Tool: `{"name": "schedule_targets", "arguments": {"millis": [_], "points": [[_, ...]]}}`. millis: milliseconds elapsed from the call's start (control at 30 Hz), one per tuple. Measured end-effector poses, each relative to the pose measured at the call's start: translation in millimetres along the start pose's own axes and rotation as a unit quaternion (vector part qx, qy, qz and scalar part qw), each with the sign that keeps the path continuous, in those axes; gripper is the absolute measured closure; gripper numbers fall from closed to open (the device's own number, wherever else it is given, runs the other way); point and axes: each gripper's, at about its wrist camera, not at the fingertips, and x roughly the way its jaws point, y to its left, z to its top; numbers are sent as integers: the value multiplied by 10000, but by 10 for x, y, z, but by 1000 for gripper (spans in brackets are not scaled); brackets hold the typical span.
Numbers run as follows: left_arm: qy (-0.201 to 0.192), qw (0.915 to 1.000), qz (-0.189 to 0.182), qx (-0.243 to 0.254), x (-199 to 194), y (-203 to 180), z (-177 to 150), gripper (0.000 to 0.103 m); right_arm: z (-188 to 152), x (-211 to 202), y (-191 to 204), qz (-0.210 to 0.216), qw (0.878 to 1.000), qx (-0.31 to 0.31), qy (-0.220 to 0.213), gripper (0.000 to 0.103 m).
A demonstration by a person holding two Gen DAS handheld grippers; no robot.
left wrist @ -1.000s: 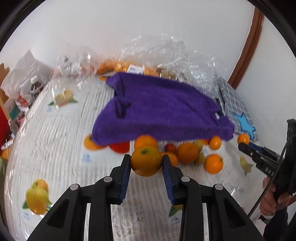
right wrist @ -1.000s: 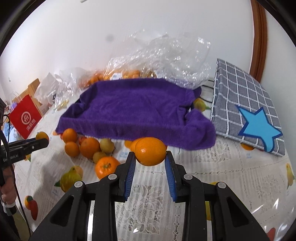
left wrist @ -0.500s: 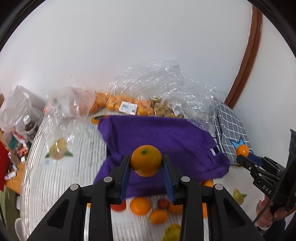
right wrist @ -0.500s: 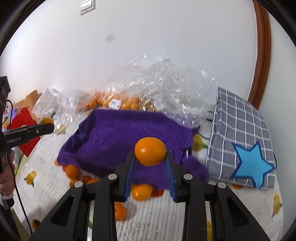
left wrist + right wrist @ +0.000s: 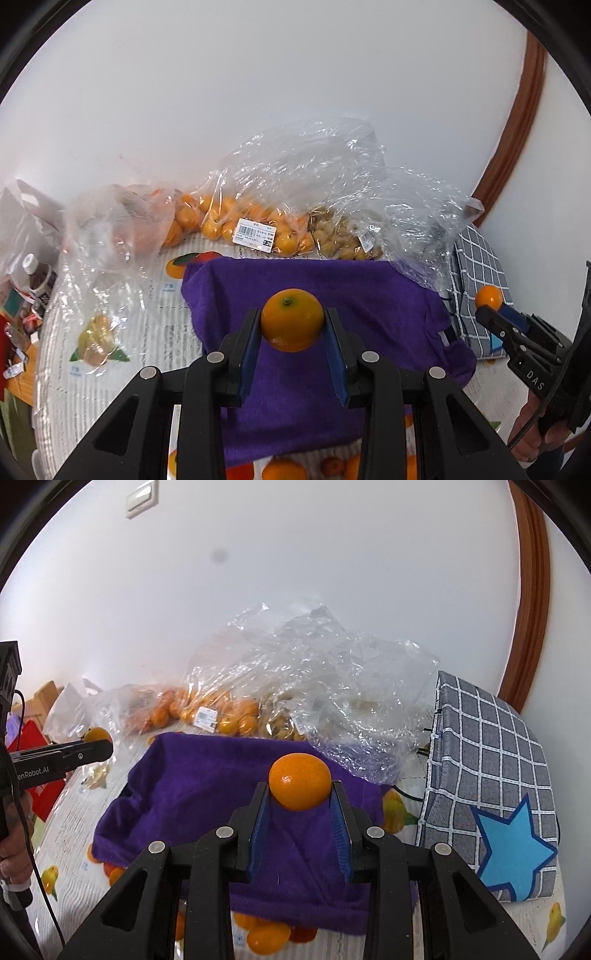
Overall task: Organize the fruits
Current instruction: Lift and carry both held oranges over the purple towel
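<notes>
we hold the left claw (image 5: 291,326) pinched on an orange (image 5: 291,319), blue pads pressing both its sides, stem end facing up toward the camera. the right claw (image 5: 300,794) pinches a second orange (image 5: 300,786) the same way, held above the purple cloth. in the left view the right claw shows at the right edge with its orange tip-side, a hand (image 5: 535,432) gripping the handle. under both claws, loose oranges (image 5: 267,938) lie on the desk (image 5: 110,369) at the near edge of the purple towel (image 5: 314,288), partly under it. the towel drapes over something boxy, we cannot tell what. right of it a grey checked bag (image 5: 491,782) with a blue star. behind the towel, clear plastic bags (image 5: 332,184) hold more oranges (image 5: 221,221) and some small tan fruit (image 5: 340,240), price labels on them. white wall at the back.
</notes>
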Motion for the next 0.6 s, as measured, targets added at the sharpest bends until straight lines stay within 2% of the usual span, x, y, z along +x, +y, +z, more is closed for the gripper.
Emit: {"name": "schedule_targets", "arguments": {"millis": [167, 367, 600], "points": [[102, 9999, -68, -88, 228, 64, 73, 71, 29, 198, -26, -11, 9999, 117, 116, 71], [312, 9995, 26, -52, 460, 180, 38, 71, 4, 441, 17, -99, 9994, 60, 318, 71], [438, 9990, 78, -18, 595, 248, 32, 71, -108, 714, 4, -201, 9981, 108, 579, 71]]}}
